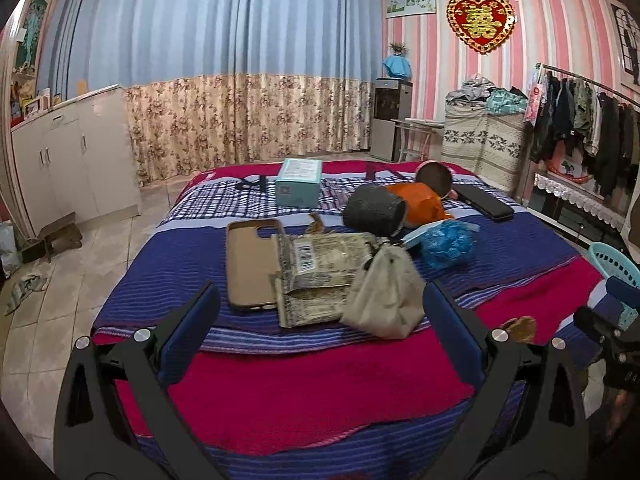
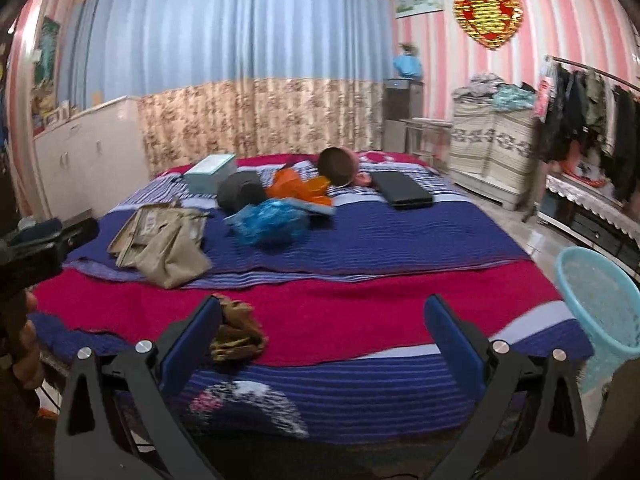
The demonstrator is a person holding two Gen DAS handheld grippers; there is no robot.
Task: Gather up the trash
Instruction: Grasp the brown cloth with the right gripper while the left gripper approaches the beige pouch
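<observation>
Several loose items lie on the striped bed (image 1: pixel 320 380). They include a brown crumpled wrapper (image 2: pixel 236 332), a grey barcoded package (image 1: pixel 320 268), a beige pouch (image 1: pixel 384 300) and a blue crumpled plastic bag (image 1: pixel 446 244). My left gripper (image 1: pixel 320 300) is open above the bed's near edge, short of the package and pouch and holding nothing. My right gripper (image 2: pixel 323 312) is open over the red blanket, and its left finger (image 2: pixel 192 332) stands just beside the brown wrapper. A teal basket (image 2: pixel 600 300) stands off the bed's right side.
Farther up the bed are a tan phone case (image 1: pixel 250 264), a dark roll (image 1: pixel 376 210), a teal box (image 1: pixel 300 182), a black flat case (image 1: pixel 482 202) and a small figure in orange (image 1: pixel 424 200). White cabinets (image 1: pixel 72 160) stand left and a clothes rack (image 1: pixel 580 128) right.
</observation>
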